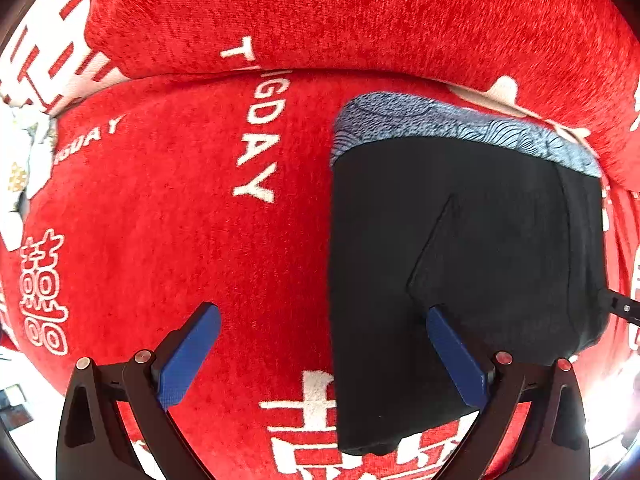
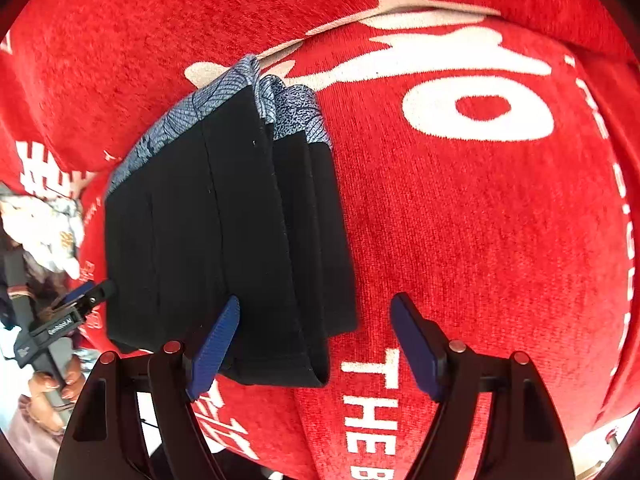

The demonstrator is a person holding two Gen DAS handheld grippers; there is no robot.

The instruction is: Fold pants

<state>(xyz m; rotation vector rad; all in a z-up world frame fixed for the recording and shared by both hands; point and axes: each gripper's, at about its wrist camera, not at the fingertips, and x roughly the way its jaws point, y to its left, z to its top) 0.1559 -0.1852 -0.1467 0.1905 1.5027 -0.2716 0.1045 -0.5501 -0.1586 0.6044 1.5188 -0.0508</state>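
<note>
Pants: black, folded compact, soft, light, limp; best taken at near stacked edge. Left gripper and right gripper: both spread, empty.

A red plush cover with white lettering and large white characters drapes the whole surface, which looks like a cushioned seat. At the far side a backrest in the same red cloth rises behind a seam. At the left edge lies pale patterned fabric. Bright light washes out the near corners.
</note>
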